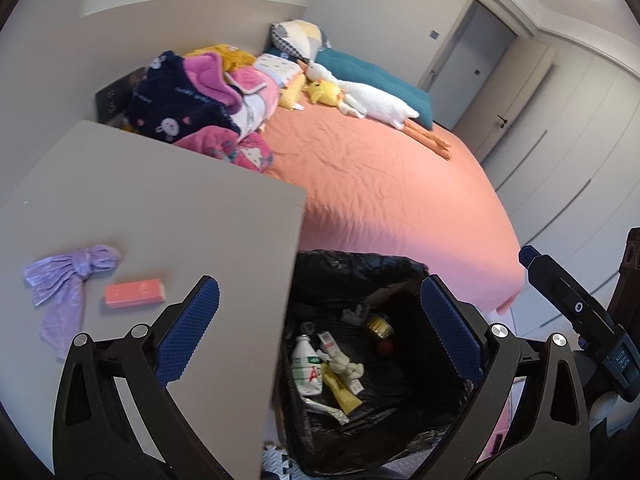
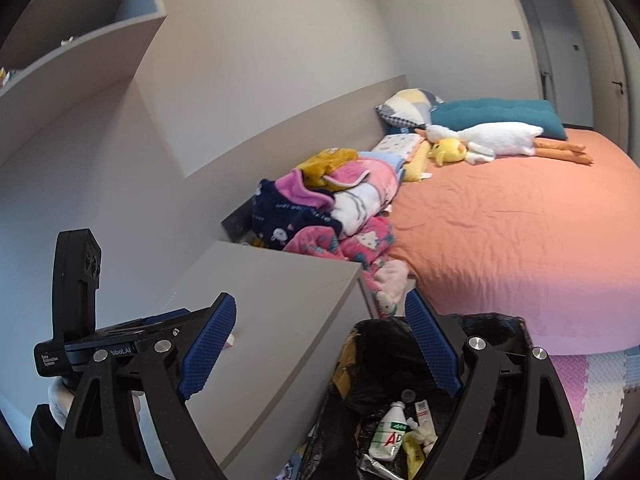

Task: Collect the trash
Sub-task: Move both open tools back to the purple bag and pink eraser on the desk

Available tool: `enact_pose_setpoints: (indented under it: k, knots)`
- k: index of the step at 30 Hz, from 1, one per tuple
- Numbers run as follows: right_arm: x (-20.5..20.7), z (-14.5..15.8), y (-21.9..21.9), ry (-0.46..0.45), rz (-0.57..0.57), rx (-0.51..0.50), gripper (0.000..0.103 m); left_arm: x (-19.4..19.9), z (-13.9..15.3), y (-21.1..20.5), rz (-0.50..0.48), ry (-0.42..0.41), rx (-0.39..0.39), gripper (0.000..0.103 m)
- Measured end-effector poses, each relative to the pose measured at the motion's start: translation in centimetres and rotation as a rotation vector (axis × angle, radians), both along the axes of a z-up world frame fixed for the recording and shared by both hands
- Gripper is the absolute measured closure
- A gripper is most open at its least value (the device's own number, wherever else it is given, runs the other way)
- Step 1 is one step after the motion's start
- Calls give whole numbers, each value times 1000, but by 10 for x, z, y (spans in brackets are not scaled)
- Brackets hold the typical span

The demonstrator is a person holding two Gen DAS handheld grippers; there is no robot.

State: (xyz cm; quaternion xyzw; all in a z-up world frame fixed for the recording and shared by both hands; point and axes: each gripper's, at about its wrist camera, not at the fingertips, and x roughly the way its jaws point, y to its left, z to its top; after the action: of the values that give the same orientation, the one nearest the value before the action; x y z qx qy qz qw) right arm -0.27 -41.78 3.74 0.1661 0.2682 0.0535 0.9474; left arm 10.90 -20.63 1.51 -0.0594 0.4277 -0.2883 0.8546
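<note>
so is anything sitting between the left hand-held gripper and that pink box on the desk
Nothing visible blocks it. The left hand-held gripper is open and empty, and the pink box lies on bare desk top just beyond its left finger. The purple bow lies beside the box, on its far side from the gripper, not in the path.

We see our right gripper [image 2: 320, 344] with jaws wide apart and nothing between them, above the black-lined bin [image 2: 500, 344]. In the bin lie a white bottle [image 2: 388, 436], a yellow wrapper [image 2: 414, 454] and crumpled tissue [image 2: 424, 434]. The grey table [image 2: 280, 304] stands beside it, our left gripper [image 2: 80, 320] over its near end. The orange bed [image 2: 520, 232] lies beyond.
</note>
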Motion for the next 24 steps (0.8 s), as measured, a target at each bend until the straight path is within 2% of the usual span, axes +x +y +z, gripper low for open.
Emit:
enact_pose_setpoints:
  k: [17,24]
  knots:
    - [66,-32,94,85,239,-27,17,20,-28,102,189,8,76,6]
    - [91,-52,128,129,335,-82,17,38,-46,140,235,31,115,6]
